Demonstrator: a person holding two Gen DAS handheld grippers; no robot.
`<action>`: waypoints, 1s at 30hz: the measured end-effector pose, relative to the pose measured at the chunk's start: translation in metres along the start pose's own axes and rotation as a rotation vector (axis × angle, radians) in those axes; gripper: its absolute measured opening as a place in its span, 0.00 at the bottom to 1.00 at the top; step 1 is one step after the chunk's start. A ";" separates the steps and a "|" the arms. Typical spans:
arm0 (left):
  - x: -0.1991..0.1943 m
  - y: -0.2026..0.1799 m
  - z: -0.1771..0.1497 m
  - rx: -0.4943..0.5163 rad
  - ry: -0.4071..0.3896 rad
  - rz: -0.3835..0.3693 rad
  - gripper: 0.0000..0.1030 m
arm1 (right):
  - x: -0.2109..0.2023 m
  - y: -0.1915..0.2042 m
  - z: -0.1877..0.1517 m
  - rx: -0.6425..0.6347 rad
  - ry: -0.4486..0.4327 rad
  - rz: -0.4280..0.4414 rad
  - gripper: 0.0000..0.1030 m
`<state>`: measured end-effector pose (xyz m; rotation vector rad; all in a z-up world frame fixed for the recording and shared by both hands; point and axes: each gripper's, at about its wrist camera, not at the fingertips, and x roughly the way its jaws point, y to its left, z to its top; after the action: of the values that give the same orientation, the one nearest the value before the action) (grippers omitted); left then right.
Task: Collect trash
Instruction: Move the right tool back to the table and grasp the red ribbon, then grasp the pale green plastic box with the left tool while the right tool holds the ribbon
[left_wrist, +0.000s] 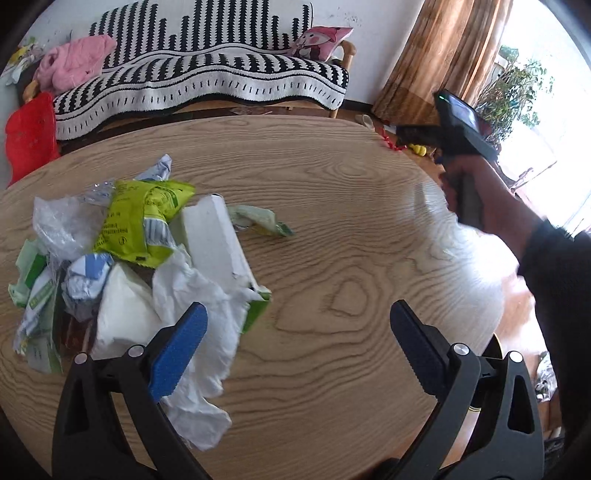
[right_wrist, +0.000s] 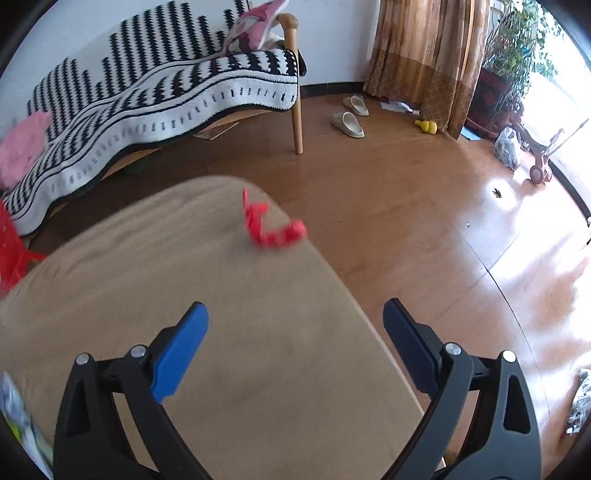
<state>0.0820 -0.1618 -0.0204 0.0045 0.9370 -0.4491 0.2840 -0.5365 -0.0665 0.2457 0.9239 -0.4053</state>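
Rounded wood-grain worktop (left_wrist: 332, 206) before a striped-blanketed sofa (left_wrist: 207, 74); glossy brown floor (right_wrist: 406, 206); crumpled trash heap (left_wrist: 140, 258), plastic, paper, beside left gripper (left_wrist: 297, 325) jaws; red scrap (right_wrist: 271, 225) ahead of right gripper (right_wrist: 295, 325); both jaws wide, empty.

Wooden table (left_wrist: 332, 192); striped black-white sofa throw (right_wrist: 155, 92); pink cushion (left_wrist: 321, 42); beige slippers (right_wrist: 349, 123) on floor; brown curtain (right_wrist: 424, 55); potted plant (right_wrist: 517, 48) by window.
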 end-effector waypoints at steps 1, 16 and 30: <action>0.001 0.000 -0.002 -0.001 0.003 -0.002 0.93 | 0.010 0.002 0.009 -0.001 0.005 0.002 0.90; 0.001 0.021 -0.003 -0.017 0.012 0.021 0.93 | 0.050 0.048 0.035 -0.055 0.009 -0.006 0.36; -0.065 0.057 -0.005 -0.101 -0.138 0.078 0.93 | -0.105 0.090 -0.100 -0.174 -0.019 0.234 0.35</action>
<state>0.0669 -0.0845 0.0169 -0.0811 0.8198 -0.3254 0.1955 -0.3935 -0.0364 0.1874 0.8950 -0.1100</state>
